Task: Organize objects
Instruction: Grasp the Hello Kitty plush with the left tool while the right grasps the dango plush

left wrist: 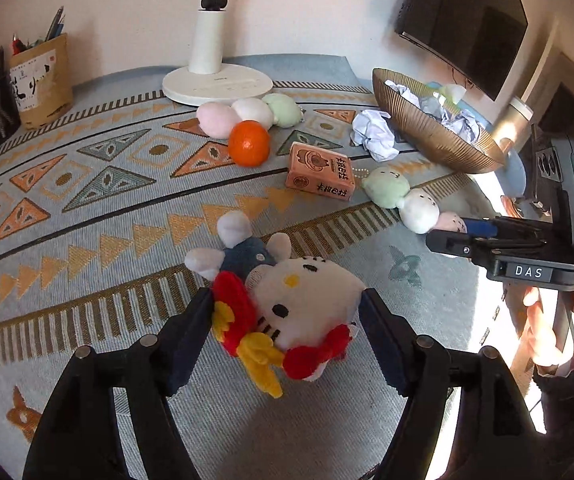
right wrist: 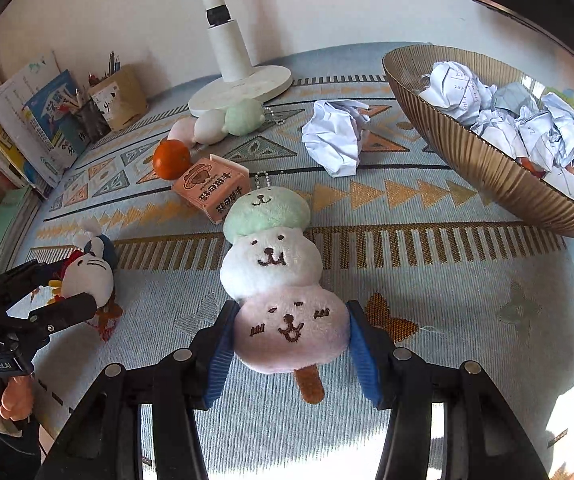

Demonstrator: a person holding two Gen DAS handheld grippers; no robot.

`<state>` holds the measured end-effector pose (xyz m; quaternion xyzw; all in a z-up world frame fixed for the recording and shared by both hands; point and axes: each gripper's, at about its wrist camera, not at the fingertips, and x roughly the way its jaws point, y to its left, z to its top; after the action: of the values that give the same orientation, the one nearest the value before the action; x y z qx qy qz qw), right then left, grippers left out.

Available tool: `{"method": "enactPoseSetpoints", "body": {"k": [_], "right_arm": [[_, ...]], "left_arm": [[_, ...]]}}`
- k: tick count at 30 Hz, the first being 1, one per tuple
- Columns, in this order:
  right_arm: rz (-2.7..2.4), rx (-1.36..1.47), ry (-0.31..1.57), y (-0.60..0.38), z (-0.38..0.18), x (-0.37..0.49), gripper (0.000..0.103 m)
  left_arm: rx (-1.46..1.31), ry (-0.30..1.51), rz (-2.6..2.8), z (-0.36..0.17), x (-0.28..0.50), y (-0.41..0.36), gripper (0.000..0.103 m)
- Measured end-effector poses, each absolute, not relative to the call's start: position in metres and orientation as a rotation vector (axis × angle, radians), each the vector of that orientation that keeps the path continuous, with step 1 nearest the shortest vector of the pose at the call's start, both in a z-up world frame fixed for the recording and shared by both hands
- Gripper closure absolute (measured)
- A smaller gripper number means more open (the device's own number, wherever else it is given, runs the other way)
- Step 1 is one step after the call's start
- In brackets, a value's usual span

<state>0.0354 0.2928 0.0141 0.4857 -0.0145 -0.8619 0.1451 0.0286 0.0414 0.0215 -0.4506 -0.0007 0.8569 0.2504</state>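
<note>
My left gripper (left wrist: 287, 308) is closed around the head of a white cat plush (left wrist: 303, 312) with red and yellow trim, lying on the patterned cloth; it also shows in the right wrist view (right wrist: 87, 276). My right gripper (right wrist: 291, 332) is closed on the pink bottom ball of a three-ball dango plush (right wrist: 271, 256), green, white and pink, with a brown stick. That plush also shows in the left wrist view (left wrist: 403, 200). A second dango plush (left wrist: 247, 114), an orange (left wrist: 249, 143) and a small pink carton (left wrist: 321, 170) lie behind.
A gold ribbed bowl (right wrist: 467, 152) with crumpled paper stands at the right; one crumpled paper ball (right wrist: 335, 136) lies beside it. A white lamp base (left wrist: 217, 84) stands at the back. Pen holders (left wrist: 43, 80) and books (right wrist: 27, 128) line the left.
</note>
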Motion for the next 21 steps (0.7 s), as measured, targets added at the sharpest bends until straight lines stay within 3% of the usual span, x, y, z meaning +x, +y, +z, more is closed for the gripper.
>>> {"method": "enactPoseSetpoints", "body": {"k": [2, 5, 12, 21], "right_arm": [[-2.473, 1.391, -0.026, 0.293, 0.016, 0.039, 0.036], [-2.481, 1.337, -0.037, 0.296, 0.024, 0.040, 0.028], [-2.461, 1.339, -0.045, 0.291, 0.020, 0.022, 0.026], [-2.485, 1.339, -0.002, 0.278, 0.010, 0.016, 0.026]], "left_arm": [[-1.228, -0.028, 2.342, 0.020, 0.032, 0.042, 0.025], [-1.223, -0.095, 2.344, 0.019, 0.038, 0.039, 0.012], [-1.234, -0.391, 2.374, 0.018, 0.056, 0.025, 0.007], [-1.358, -0.377, 2.558, 0.015, 0.042, 0.060, 0.009]]}}
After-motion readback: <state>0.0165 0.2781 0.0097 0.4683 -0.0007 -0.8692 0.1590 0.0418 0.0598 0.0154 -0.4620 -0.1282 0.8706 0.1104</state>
